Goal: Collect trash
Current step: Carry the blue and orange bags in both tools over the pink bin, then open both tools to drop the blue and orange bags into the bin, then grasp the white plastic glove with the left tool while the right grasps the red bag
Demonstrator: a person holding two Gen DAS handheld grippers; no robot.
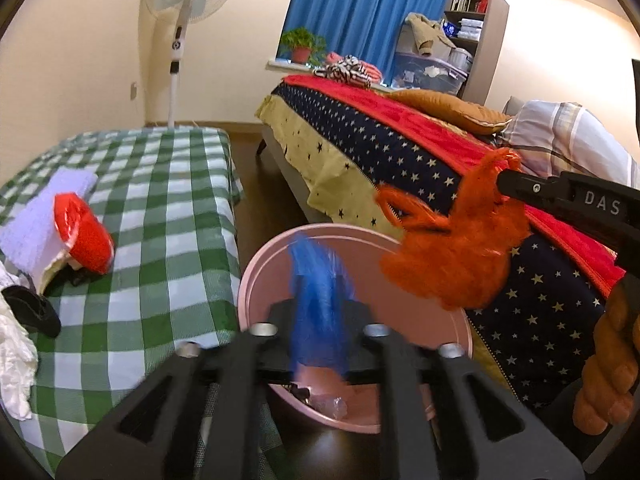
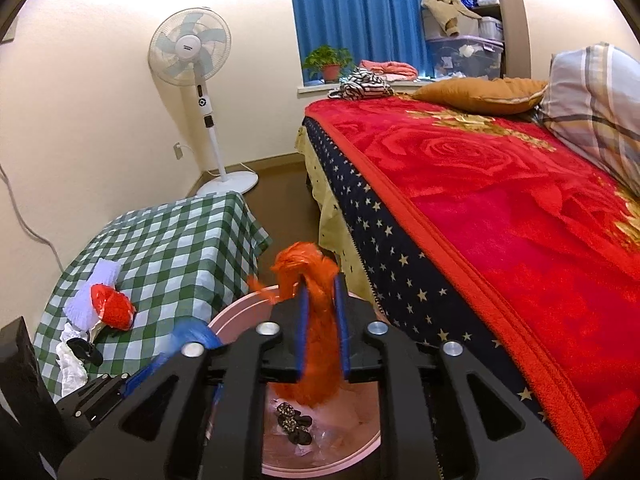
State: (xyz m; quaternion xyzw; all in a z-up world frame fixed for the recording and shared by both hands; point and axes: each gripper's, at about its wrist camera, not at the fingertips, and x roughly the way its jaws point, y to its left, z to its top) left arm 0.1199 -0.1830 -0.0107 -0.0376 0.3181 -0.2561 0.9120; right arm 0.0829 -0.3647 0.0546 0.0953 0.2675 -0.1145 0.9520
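Note:
A pink bin [image 1: 256, 276] stands on the floor between the checked table and the bed; it also shows in the right wrist view [image 2: 236, 306] with dark scraps and clear plastic inside. My left gripper [image 1: 320, 312] is shut on a blue plastic bag [image 1: 318, 280] above the bin. My right gripper [image 2: 322, 308] is shut on an orange plastic bag [image 2: 316, 360], held over the bin; it shows as an orange bag [image 1: 452, 256] in the left wrist view. A red wrapper [image 1: 84, 232] lies on the table.
The green checked table [image 1: 168, 216] at left holds a lilac cloth [image 1: 48, 208], white crumpled paper [image 1: 12, 360] and a black item [image 1: 36, 312]. The bed [image 2: 500, 220] with a red blanket is at right. A standing fan [image 2: 192, 56] is by the wall.

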